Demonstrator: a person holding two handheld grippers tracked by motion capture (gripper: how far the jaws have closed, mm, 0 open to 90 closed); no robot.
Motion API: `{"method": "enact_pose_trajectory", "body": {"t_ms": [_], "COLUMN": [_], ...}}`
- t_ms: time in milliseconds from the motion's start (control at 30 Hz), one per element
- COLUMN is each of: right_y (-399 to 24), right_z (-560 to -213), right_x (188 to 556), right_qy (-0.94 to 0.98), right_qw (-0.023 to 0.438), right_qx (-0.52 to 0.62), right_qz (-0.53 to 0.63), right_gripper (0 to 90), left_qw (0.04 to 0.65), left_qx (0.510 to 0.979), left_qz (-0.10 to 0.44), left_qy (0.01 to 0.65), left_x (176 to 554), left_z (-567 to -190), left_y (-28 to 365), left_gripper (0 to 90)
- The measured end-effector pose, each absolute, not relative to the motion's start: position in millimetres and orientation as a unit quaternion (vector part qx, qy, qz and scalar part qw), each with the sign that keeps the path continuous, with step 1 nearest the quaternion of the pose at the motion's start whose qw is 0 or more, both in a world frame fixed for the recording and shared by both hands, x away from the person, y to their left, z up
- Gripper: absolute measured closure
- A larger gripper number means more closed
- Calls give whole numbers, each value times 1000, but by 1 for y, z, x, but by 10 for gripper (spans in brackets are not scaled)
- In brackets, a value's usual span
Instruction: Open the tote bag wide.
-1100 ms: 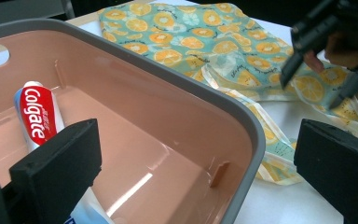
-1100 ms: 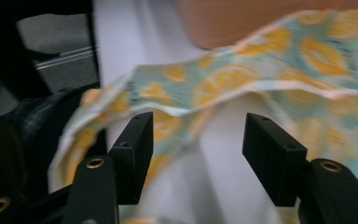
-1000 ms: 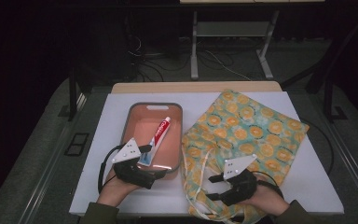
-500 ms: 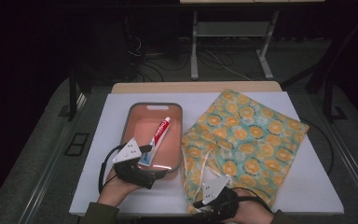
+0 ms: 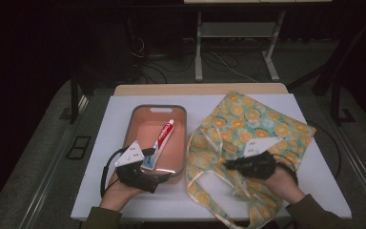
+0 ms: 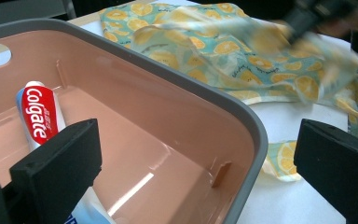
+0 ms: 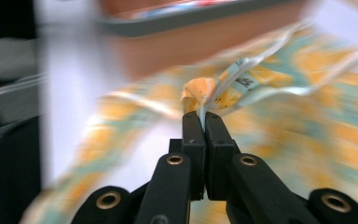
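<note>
A cloth tote bag (image 5: 257, 121) printed with orange slices lies on the right half of the white table. My right gripper (image 5: 228, 164) has just been closing and now pinches a fold of the bag's cloth (image 7: 223, 95) near its strap; the right gripper (image 7: 204, 116) has its jaws together on it. A red and white toothpaste tube (image 5: 162, 138) lies in the pink tub (image 5: 158, 109). My left gripper (image 5: 153, 167) is open at the tub's near edge. In the left gripper view its jaws straddle the tub's grey rim (image 6: 242, 121), one over the tube (image 6: 39, 114).
The white table (image 5: 109, 143) has bare room left of the tub and along the front edge. The bag's straps (image 5: 195, 191) trail loose toward the person. The dark floor drops off on both sides, with a table frame (image 5: 233, 33) behind.
The right gripper dipped toward the table's near edge, shut on the bag's cloth, then moved up and away from the person, pulling the cloth with it. The left gripper stayed put.
</note>
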State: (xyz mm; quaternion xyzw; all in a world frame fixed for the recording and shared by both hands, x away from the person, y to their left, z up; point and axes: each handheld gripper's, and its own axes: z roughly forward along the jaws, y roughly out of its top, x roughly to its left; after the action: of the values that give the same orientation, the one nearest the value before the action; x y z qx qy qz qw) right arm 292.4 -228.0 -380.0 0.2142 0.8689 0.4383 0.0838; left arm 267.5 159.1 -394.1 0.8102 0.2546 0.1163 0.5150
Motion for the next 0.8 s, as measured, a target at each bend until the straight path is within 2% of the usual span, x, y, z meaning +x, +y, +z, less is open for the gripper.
{"method": "enact_pose_trajectory", "body": {"t_ms": [33, 367, 500, 700, 800], "right_y": [-248, -301, -321, -335, -337], "right_z": [-378, -391, -407, -439, -449], "right_x": [311, 364, 381, 391, 393], "right_qy": [858, 829, 818, 821, 820], "right_qw": [107, 171, 175, 154, 146], "right_qx": [248, 350, 398, 438, 448], "right_qz": [436, 401, 376, 332, 325], "right_gripper": [885, 885, 883, 872, 789], "left_qw": [515, 516, 515, 514, 514], "left_qx": [810, 810, 810, 811, 811], "left_qz": [116, 115, 114, 114, 113], "left_qy": [255, 256, 256, 256, 256], "left_x": [268, 268, 268, 268, 268], "left_z": [-394, -395, -395, -396, -396], "left_y": [159, 158, 158, 158, 157], "left_gripper": [0, 0, 0, 0, 0]}}
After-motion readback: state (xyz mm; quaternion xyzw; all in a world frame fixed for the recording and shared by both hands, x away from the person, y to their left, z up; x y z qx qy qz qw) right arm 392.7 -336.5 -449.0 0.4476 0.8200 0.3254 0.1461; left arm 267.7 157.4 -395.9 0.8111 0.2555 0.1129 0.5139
